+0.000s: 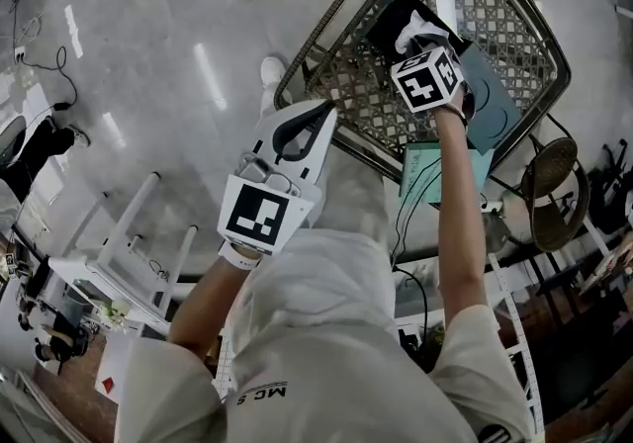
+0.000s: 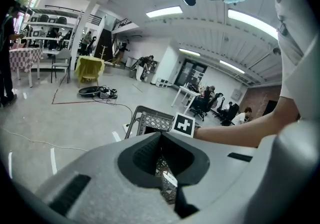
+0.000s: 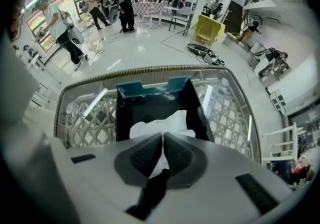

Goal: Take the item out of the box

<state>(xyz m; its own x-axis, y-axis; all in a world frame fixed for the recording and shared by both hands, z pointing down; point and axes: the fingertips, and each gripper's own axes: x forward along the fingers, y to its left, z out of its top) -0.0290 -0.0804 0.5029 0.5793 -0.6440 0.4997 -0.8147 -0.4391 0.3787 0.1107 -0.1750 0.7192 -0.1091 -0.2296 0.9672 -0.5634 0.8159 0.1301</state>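
- The crumpled white soft item [image 3: 162, 124] sits in the dark, teal-flapped box [image 3: 150, 99]; our right gripper [image 3: 163, 140] pinches just its edge, so it may slip.
- Our left gripper [image 2: 161, 137], clenched empty, holds nothing down; the box could rise from the woven lattice basket [image 3: 230, 118].

Right gripper view: white item [image 3: 161, 123] near part hidden behind fingers [image 3: 146, 154]; box [image 3: 150, 100] bottom too dark to read. Head view: marker cube [image 1: 427, 78] covers those fingers. Left gripper view: basket [image 2: 150, 118] mostly hidden.
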